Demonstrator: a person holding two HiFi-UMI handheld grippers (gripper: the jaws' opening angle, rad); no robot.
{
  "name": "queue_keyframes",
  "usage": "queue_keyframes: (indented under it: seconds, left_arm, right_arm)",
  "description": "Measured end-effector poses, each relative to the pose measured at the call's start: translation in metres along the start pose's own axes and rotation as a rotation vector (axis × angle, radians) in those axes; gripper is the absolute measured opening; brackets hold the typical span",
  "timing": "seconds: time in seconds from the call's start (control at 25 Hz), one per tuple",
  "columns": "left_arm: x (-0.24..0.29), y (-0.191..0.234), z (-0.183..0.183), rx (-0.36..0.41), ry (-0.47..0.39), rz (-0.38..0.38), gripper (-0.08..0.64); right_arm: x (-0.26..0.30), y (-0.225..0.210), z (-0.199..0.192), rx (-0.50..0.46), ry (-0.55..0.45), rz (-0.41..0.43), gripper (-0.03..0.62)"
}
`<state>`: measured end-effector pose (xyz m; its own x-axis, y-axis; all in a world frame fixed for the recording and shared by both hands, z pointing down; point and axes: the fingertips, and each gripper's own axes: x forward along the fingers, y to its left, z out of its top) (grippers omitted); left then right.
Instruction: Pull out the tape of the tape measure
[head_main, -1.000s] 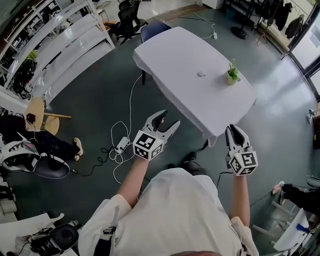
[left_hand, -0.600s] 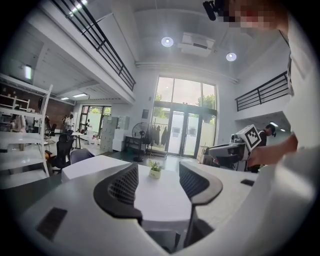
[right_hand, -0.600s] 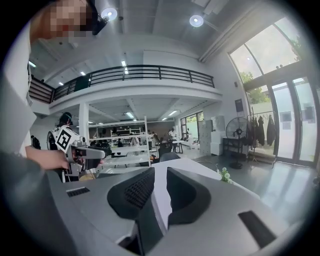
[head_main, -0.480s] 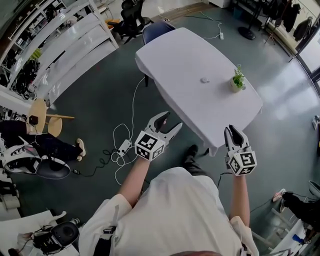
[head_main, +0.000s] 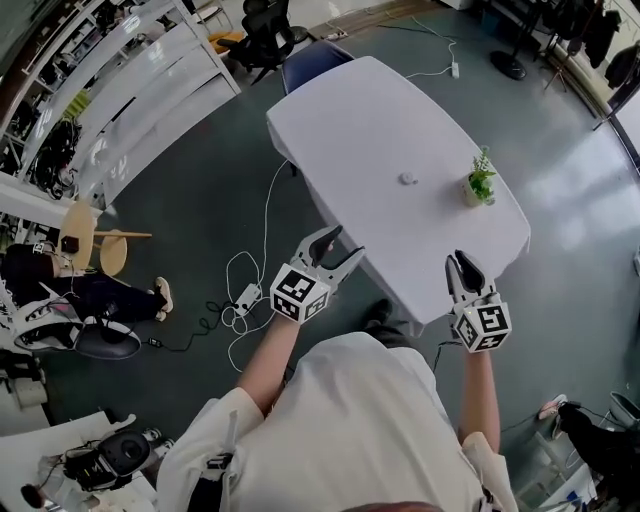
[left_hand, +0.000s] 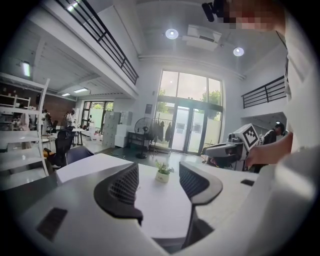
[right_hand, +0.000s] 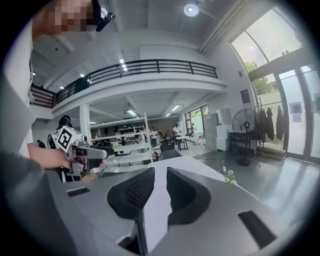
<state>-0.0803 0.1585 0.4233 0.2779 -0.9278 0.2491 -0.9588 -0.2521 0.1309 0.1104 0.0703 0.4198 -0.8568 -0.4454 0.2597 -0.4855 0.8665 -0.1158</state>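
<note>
Item: small pale round object (head_main: 407, 178), likely the tape measure, lying untouched mid white rectangular desk (head_main: 350, 120). Holdings: left claw (head_main: 343, 245) wide apart, empty; right claw (head_main: 462, 262) narrowly apart, empty. Both are held short of the desk, presumably before approach.

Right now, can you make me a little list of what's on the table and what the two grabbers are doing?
Table: white table, seen from above
On it: a small round white thing, maybe the tape measure but too small to be sure; a little potted plant
Left gripper: jaws wide apart, empty, in the air by the table's near edge
Right gripper: jaws only slightly apart, empty
Tape: not pulled out yet; neither gripper touches the round thing
</note>
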Motion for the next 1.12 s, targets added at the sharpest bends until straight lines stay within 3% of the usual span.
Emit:
queue_keyframes:
  seconds: [0.32,0.72,1.12]
  left_arm:
    - [0.058,0.005,-0.004,0.003,0.047,0.01,0.256]
    - [0.095,0.009,-0.011,0.007,0.096,-0.008,0.256]
    - [0.14,0.037,0.0,0.072,0.137,-0.136,0.256]
  right_arm:
    - [0.03,-0.053,-0.007,0.01,0.027,0.039,0.077]
    - [0.051,-0.078,-0.017,0.014,0.06,0.05,0.077]
    - [0.082,-0.098,-0.019,0.068,0.071,-0.042,0.077]
